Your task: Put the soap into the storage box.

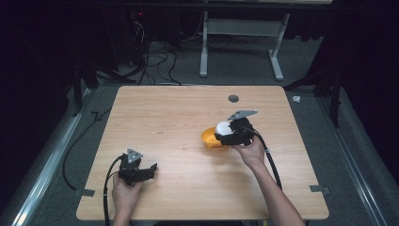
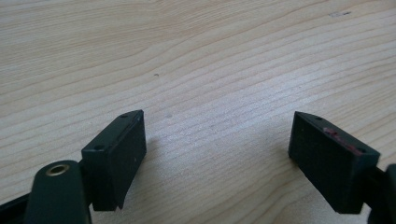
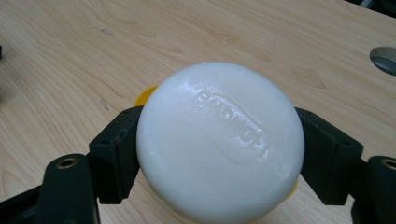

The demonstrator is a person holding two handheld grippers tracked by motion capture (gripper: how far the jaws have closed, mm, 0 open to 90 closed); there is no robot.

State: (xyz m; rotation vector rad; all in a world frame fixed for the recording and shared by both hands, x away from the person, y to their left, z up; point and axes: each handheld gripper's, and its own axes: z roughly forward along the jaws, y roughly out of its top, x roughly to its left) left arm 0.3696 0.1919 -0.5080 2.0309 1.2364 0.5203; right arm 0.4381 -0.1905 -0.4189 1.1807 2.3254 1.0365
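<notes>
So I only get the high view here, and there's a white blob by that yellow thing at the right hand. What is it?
Observer: A round white soap bar; the right gripper view shows raised lettering pressed into its top.
Operator: Is it actually gripped, or just resting there?
Observer: Gripped. The right gripper has a black finger pressed against each side of the bar.
Operator: And the yellow thing?
Observer: The yellow dish sits right under the soap; in the right gripper view its rim peeks out on both sides of the bar.
Operator: Does the left one hold anything?
Observer: No. The left gripper has its fingers spread wide, with bare wooden table between them.
</notes>
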